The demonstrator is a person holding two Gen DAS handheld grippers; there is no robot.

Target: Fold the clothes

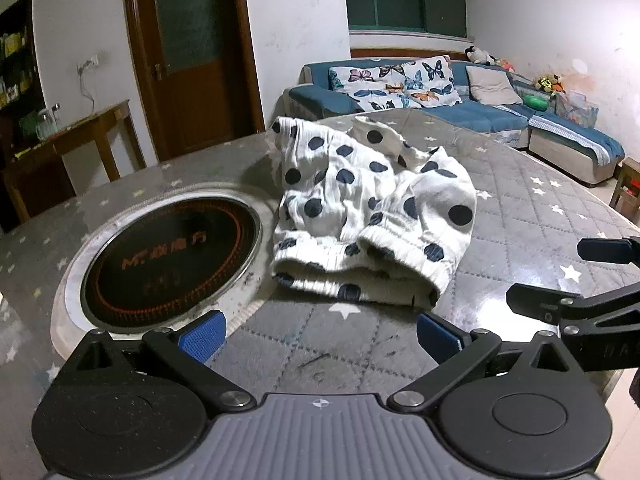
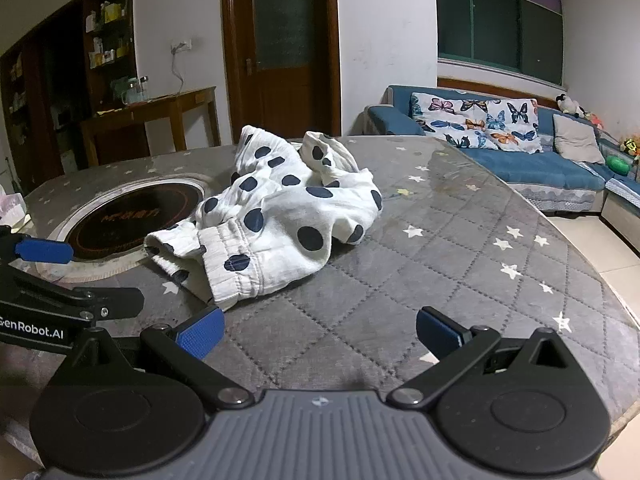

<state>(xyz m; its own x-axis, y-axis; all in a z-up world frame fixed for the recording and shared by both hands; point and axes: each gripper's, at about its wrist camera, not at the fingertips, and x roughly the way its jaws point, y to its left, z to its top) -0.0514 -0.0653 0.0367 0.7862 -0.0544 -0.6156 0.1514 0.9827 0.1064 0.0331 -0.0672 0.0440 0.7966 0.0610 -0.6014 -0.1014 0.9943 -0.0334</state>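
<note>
A crumpled white garment with dark blue dots [image 1: 368,208] lies on the grey quilted table, its elastic waistband facing me. It also shows in the right wrist view [image 2: 280,216]. My left gripper [image 1: 320,338] is open and empty, just short of the waistband. My right gripper [image 2: 320,334] is open and empty, hovering over bare table to the right of the garment. The right gripper's fingers [image 1: 560,304] show at the right edge of the left wrist view. The left gripper's blue pad [image 2: 44,251] shows at the left edge of the right wrist view.
A round black hotplate [image 1: 168,260] is set into the table left of the garment. The table's curved edge [image 2: 592,264] runs on the right. A blue sofa [image 2: 540,168] with butterfly cushions, a wooden door [image 2: 280,48] and a side table [image 2: 152,116] stand behind.
</note>
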